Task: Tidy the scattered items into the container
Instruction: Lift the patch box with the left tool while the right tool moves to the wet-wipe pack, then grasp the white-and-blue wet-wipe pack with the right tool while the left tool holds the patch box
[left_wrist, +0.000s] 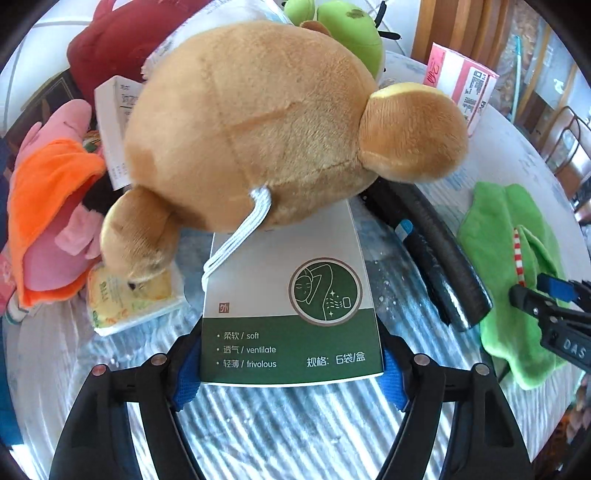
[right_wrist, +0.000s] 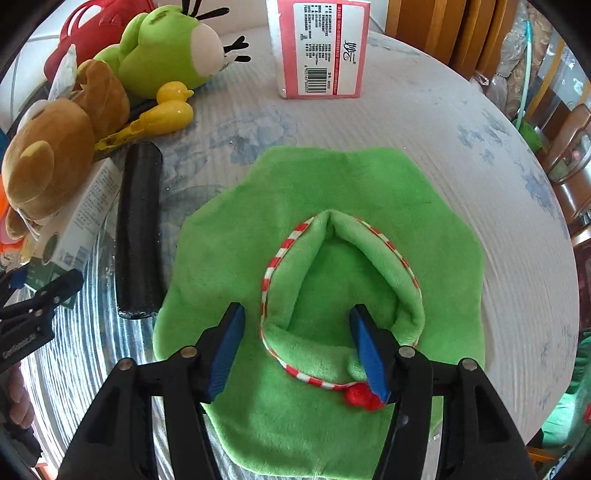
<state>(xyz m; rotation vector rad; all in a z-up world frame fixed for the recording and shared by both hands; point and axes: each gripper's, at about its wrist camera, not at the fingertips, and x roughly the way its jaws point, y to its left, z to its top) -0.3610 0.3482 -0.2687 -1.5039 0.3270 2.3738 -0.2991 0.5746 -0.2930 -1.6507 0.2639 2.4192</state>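
Note:
My left gripper (left_wrist: 291, 376) is at the near end of a green-and-white box (left_wrist: 291, 295), and both blue pads sit against the box's sides. A brown plush bear (left_wrist: 251, 147) lies across the box's far half. In the right wrist view, my right gripper (right_wrist: 299, 354) hangs open over a green plush cloth (right_wrist: 332, 184) with red-and-white trim. The cloth's raised fold lies between the jaws, and the left pad (right_wrist: 229, 350) stands clear of it. No container shows in either view.
A black roll (right_wrist: 140, 229) lies between the box (right_wrist: 85, 221) and the cloth. A pink carton (right_wrist: 321, 48), a green bird plush (right_wrist: 166, 48) and a yellow duck clip (right_wrist: 166, 110) stand farther back. Orange and pink plush (left_wrist: 48, 206) and a yellow packet (left_wrist: 129, 299) crowd the left. The round table's edge (right_wrist: 535, 221) curves on the right.

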